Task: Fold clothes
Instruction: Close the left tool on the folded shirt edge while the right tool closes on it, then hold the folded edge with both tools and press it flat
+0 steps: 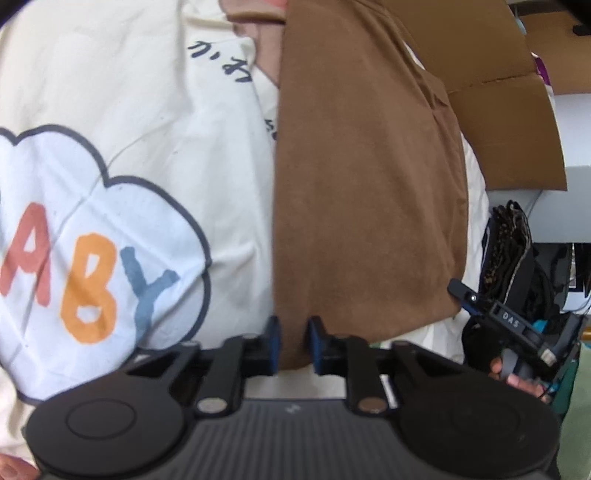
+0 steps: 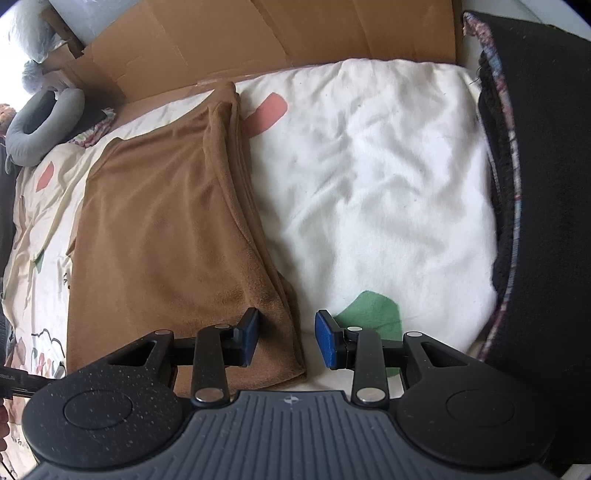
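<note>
Brown garment (image 2: 166,229): folded into a long panel, lying flat on the cream bedcover (image 2: 388,184), its stacked edges along the right side.
Left gripper (image 1: 293,343): blue pads nearly together, pinching the near hem of the brown cloth.
Right gripper (image 2: 290,341): fingers spread wide, straddling the garment's near right corner, gripping nothing.
Writing on cover: a cloud outline (image 1: 99,258) with coloured letters "ABY" readable; dark script further up, illegible.
Gripper label: "DAS" in the left view, on the right tool's body.
Backdrop: cardboard (image 2: 277,33) stands behind the bed; grey neck pillow (image 2: 40,122) far left.
</note>
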Demonstrator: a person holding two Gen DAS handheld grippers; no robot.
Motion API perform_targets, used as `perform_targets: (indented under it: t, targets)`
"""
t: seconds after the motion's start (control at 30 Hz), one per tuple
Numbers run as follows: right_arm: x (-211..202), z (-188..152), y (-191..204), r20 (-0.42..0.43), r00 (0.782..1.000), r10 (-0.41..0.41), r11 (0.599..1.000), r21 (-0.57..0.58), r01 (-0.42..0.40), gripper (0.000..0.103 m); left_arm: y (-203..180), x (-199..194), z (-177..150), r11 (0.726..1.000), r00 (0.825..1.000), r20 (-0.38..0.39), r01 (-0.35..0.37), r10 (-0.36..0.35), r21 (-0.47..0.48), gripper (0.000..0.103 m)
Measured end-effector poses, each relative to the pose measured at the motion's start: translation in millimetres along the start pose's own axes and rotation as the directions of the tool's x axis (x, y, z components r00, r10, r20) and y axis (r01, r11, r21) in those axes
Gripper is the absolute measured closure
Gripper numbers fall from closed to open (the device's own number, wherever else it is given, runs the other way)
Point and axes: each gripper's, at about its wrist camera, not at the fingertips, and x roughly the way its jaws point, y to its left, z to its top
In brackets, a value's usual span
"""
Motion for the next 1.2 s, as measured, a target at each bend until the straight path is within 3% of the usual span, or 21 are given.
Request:
perform_targets:
  t: [0.23,0.33,0.5,0.9,1.03,1.2]
  targets:
    - [11.7,-1.2,3.8,-0.013,1.0,0.001,1.0,-0.006,-0.002,0.064,1.8,-9.3,-0.2,1.0,1.0,0.003,0.012,-0.012,0.021,0.096]
    - [10.8,-0.6,3.7,-0.014,1.0,0.022,1.0,-0.002,-0.022,0.081,0.9,-14.0,-0.9,0.999,1.0,0.005,0.015,-0.015,0.028,0.096]
    - [5.4,0.5,9.4,-0.019,1.0,0.02,1.0,-0.006,-0.02,0.093,-2.8,-19.4,3.6,0.999,1.0,0.002,0.026,-0.026,0.041,0.097]
    - [-19.1,-4.5,27.0,-0.069,0.996,0.06,0.996,0.063,-0.056,0.095,-3.1,-62.0,12.0,0.997,1.0,0.001,-0.013,0.013,0.07,0.097]
    - [-24.4,-14.8,32.9,-0.104,0.988,0.11,0.99,0.098,-0.099,0.095,4.1,-74.2,13.1,0.997,0.999,0.005,-0.034,0.034,0.072,0.097]
    - [-29.6,-26.4,39.0,-0.188,0.97,0.155,0.988,0.053,-0.147,0.095,13.8,-87.6,8.2,0.995,0.998,-0.026,-0.051,0.054,0.091,0.097]
